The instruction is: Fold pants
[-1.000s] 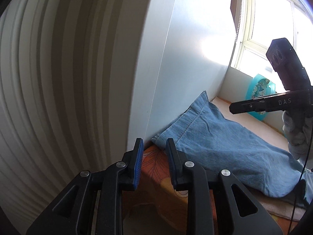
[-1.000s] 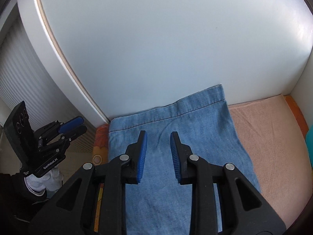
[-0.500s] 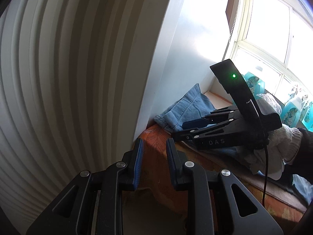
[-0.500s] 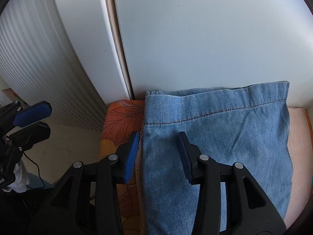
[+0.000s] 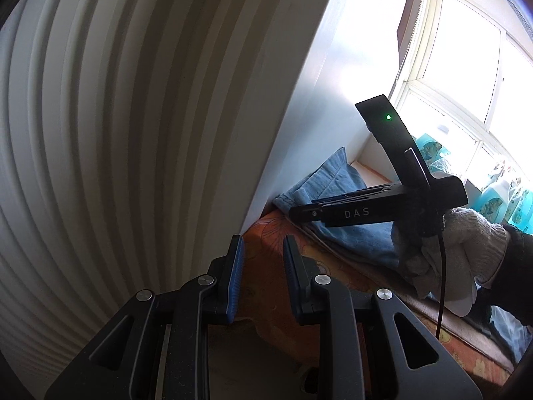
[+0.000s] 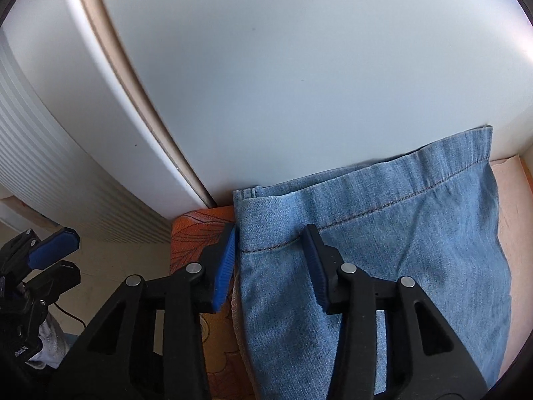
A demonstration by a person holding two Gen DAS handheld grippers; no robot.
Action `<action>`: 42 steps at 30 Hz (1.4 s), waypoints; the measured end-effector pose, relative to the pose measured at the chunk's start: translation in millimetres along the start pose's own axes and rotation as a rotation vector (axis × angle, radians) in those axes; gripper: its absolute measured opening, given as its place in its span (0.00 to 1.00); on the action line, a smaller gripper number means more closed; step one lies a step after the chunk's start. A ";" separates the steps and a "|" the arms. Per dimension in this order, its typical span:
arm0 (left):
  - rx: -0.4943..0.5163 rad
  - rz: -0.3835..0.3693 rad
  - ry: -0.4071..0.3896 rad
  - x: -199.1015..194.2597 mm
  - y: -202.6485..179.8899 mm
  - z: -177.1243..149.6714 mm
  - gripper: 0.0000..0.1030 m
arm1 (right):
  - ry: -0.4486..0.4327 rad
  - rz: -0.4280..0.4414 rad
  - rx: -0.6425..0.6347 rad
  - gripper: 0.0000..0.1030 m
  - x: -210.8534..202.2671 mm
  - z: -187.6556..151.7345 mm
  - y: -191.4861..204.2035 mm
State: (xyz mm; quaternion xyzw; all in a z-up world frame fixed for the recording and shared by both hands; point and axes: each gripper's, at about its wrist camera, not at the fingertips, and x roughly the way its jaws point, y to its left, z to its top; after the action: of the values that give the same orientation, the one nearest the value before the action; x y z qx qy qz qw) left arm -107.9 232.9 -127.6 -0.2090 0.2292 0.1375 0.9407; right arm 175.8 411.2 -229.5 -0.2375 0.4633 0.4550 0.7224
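Folded blue denim pants (image 6: 383,233) lie on an orange patterned cushion (image 6: 196,233), their hem against a white cabinet wall. My right gripper (image 6: 269,250) is open and empty, low over the pants' left hem corner, one finger at the fabric's left edge and the other over the denim. In the left wrist view the pants (image 5: 333,183) lie past the cushion corner, with the right gripper (image 5: 299,215) over them. My left gripper (image 5: 263,266) is open and empty, off the cushion's corner (image 5: 266,236), away from the pants.
A white cabinet wall (image 6: 299,83) stands right behind the pants. A ribbed white panel (image 5: 116,133) fills the left. A pink towel (image 6: 513,193) lies under the pants at right. Blue bottles (image 5: 496,196) stand by the window. Floor (image 6: 110,266) lies left of the cushion.
My right gripper has moved left and down to the pants' left hem corner and opened wider. My left gripper has drawn back off the cushion corner, still open.
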 end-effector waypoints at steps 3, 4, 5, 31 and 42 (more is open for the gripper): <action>0.006 -0.005 0.002 2.7 -1.9 2.3 0.23 | -0.005 0.028 0.049 0.21 -2.3 -0.1 -14.0; 0.009 -0.005 0.001 2.8 -2.9 2.7 0.23 | -0.013 0.032 0.062 0.20 -3.6 -0.8 -16.6; 0.012 -0.007 0.001 3.3 -4.2 2.9 0.23 | -0.024 0.038 0.072 0.19 -4.8 -4.2 -20.7; 0.227 -0.317 0.120 90.1 -139.5 26.1 0.46 | -0.257 0.231 0.435 0.18 -160.1 -79.8 -133.2; 0.174 -0.246 0.125 140.9 -141.9 56.5 0.51 | -0.253 0.371 0.395 0.22 -160.9 -42.1 -143.1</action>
State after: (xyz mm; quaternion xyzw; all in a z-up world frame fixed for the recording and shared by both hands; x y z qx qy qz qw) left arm 84.3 157.5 -103.9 -0.1616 0.2708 -0.0124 0.9489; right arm 257.0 240.9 -117.6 0.0550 0.4846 0.5062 0.7112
